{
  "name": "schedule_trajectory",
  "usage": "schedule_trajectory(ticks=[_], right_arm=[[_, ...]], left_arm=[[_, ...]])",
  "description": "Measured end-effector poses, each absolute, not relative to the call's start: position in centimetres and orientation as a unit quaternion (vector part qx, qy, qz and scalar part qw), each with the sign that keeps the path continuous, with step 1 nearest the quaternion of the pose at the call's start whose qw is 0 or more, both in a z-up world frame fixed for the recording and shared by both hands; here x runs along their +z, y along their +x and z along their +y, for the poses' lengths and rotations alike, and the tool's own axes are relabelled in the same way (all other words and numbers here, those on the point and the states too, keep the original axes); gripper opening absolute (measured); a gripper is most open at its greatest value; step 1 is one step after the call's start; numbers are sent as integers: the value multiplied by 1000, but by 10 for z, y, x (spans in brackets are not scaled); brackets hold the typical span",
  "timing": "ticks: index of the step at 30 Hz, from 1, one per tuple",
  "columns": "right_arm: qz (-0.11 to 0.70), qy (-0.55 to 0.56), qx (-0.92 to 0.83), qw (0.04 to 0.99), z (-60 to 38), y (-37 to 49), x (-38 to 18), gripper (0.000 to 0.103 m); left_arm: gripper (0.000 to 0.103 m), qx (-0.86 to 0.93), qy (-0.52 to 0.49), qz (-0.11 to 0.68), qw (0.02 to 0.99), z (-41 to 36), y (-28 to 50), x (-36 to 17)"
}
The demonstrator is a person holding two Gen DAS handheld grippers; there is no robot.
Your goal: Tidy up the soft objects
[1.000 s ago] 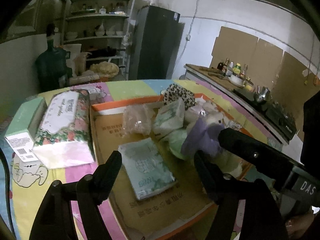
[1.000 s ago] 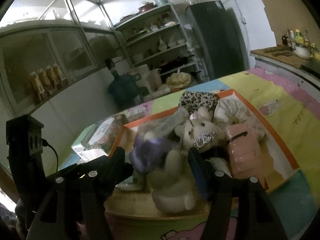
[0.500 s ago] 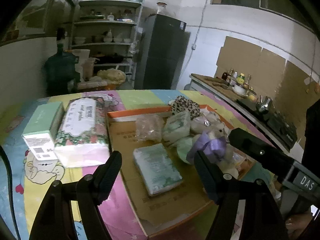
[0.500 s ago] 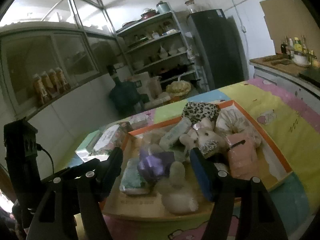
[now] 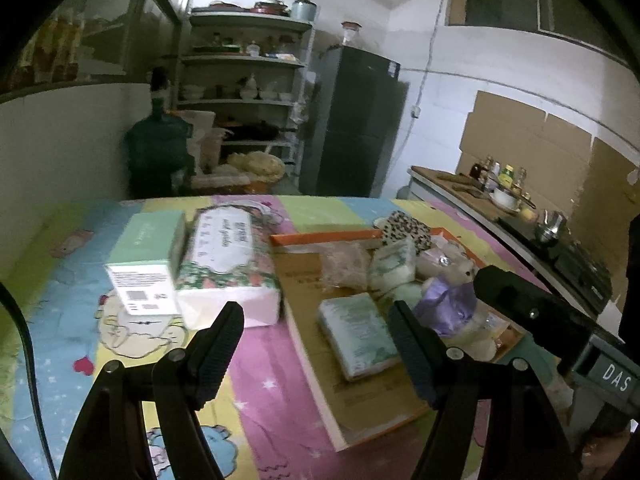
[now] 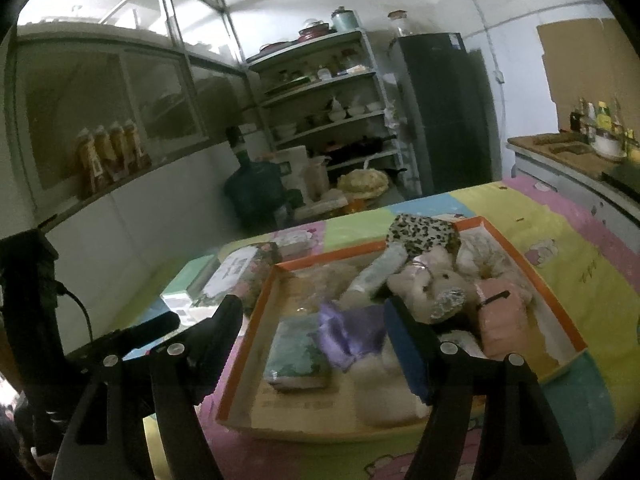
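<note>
An orange-rimmed cardboard tray [image 5: 320, 238] [image 6: 248, 340] lies on the patterned cloth and holds soft things. Among them are a pale plush toy in a purple dress [image 6: 352, 336] [image 5: 448, 300], a green tissue pack [image 5: 356, 336] [image 6: 296, 352], a leopard-print pouch [image 6: 424, 232] [image 5: 404, 228] and a pink pouch [image 6: 500, 316]. My left gripper [image 5: 316, 340] hangs open above the tray's near left edge, empty. My right gripper [image 6: 316, 336] hovers over the tray's near side; its jaws are opening and the pads touch nothing, with the plush lying beyond them.
A floral tissue pack [image 5: 228, 260] and a pale green box [image 5: 144, 256] sit on the cloth left of the tray. The right gripper's black body [image 5: 532, 312] crosses the left wrist view. Behind stand shelves, a dark fridge [image 5: 356, 120] and a counter with bottles [image 5: 500, 184].
Both grippers have drawn back and risen from the tray. The plush, close between the right fingers a second ago, now lies in the tray farther off.
</note>
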State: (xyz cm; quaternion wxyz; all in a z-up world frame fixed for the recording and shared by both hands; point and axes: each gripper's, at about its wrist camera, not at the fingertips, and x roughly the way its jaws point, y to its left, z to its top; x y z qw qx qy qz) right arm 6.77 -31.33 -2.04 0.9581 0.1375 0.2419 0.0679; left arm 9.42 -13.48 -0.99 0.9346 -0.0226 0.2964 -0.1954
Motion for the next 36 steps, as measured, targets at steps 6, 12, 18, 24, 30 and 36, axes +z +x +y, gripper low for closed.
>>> schedule_trajectory(ticks=[6,12,18,24,30,36], right_arm=[[243,114,63,961,-295,66,-16,74],[238,97,47,965,-279,60,-12,74],[230,100,52,967,-268,50,-10,74],[226,87,58,968,-250,36,-6,74],[211,64,13,975,-233,15,-4,74],[188,71,-18,979,-227,-10,-1,74]], left_arm=[[74,-160,-19,276,947,-117,80,-3],[74,-123,-18,262,957,-99,68,2],[74,-90,-17,248,964,-83,52,7],[74,-52,-15,233,971,-71,32,14],[74,-42,-17,220,974,-60,8,18],[74,-37,-14,219,975,-54,-13,19]])
